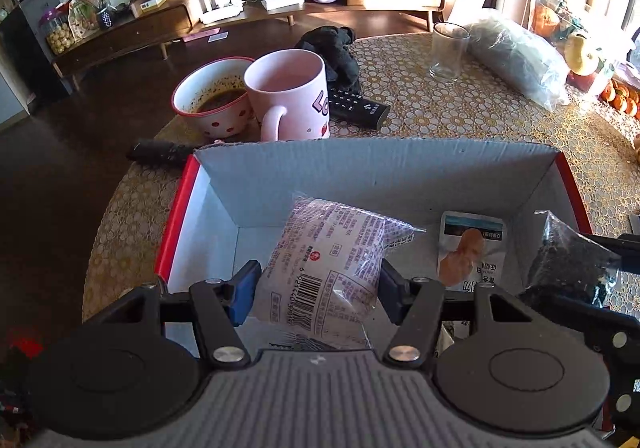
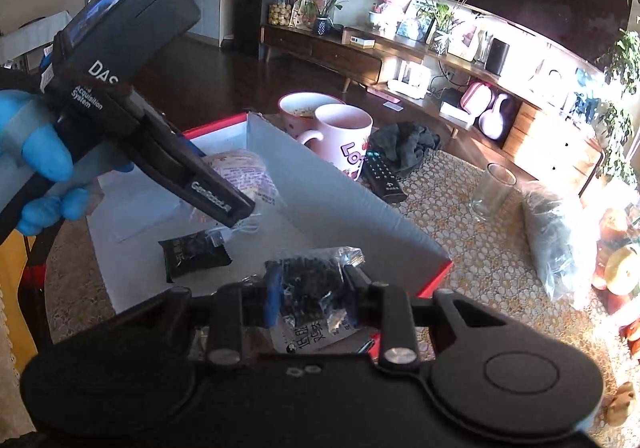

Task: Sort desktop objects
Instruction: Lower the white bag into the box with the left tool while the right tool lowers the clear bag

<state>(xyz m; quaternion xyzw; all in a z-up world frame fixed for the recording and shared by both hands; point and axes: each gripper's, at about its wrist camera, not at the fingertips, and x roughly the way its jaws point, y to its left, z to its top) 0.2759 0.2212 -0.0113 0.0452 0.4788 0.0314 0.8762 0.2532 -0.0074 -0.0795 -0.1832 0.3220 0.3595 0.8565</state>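
snack packet (image 1: 328, 268), the white and purple one, is pinched between the left gripper (image 1: 316, 288) fingers and hangs just inside the near wall of the open box (image 1: 360, 164), long axis running away toward the far wall. so the drop is basically straight down. right gripper (image 2: 310, 290) fingers are closed on a clear bag of dark bits (image 2: 312, 280), over the box's near right corner, so both look about ready to let go.

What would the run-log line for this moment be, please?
left gripper: holds white printed bun packet | right gripper: holds clear dark-snack bag | both above red-edged cardboard box
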